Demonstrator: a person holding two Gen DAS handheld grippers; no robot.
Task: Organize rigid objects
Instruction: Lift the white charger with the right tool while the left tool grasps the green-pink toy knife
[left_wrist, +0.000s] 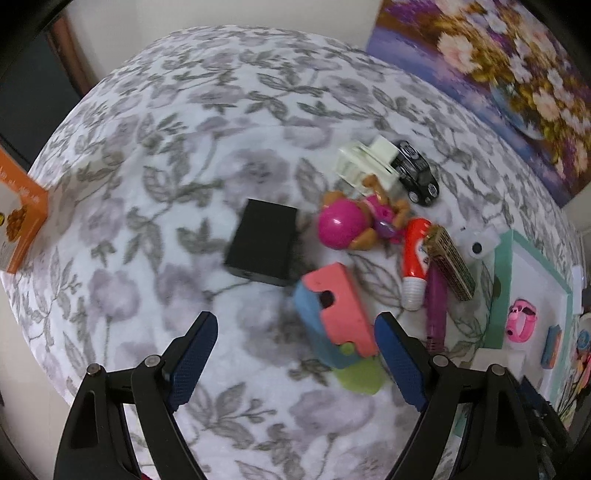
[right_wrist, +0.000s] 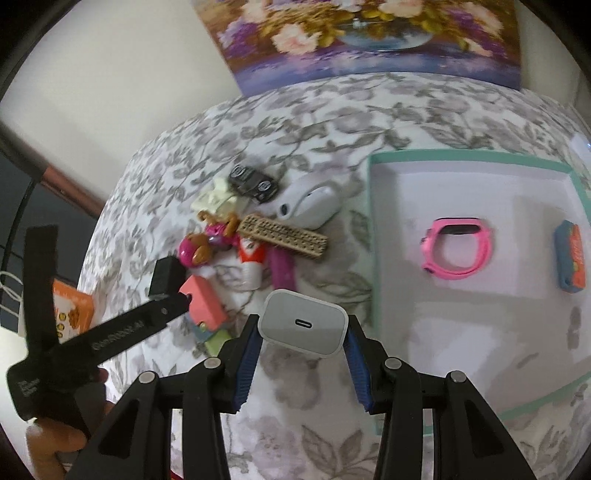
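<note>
A: Since the right gripper (right_wrist: 301, 334) already has the white charger block (right_wrist: 303, 322) clamped between its blue pads, how do you think it will handle?

B: Light and rigid, I'd judge, with smooth glossy sides that could slip. The pads sit on its two flat side faces, port end toward the camera, which looks like the sensible hold. It hangs over the flowered cloth on the tabletop (right_wrist: 303, 110), just left of the teal-edged tray (right_wrist: 469, 157).

A: And the left gripper (left_wrist: 295, 354)?

B: Jaws wide, nothing between them, hovering above the cloth near the pink-and-blue toy block (left_wrist: 334, 314).

A: What's in the tray so far?

B: Two things: one pink watch band (right_wrist: 458, 251) and one small blue-and-orange piece (right_wrist: 570, 260) to its right.

A: And left on the cloth?

B: By my count, one black box (left_wrist: 264, 245), one pink-and-blue toy block, one pink pup figure (left_wrist: 354, 221), one red-and-white tube (left_wrist: 415, 258), one purple stick (left_wrist: 436, 306), one tan perforated bar (left_wrist: 452, 264), one cream plastic piece (left_wrist: 369, 162), one black toy car (left_wrist: 415, 171) and one white rounded case (right_wrist: 308, 205). An orange carton (left_wrist: 22, 221) stands apart at the far left edge.

A: Any tricky ones?

B: The pup figure looks rounded and likely to roll; the tube and stick are slim, best taken across the middle.
</note>
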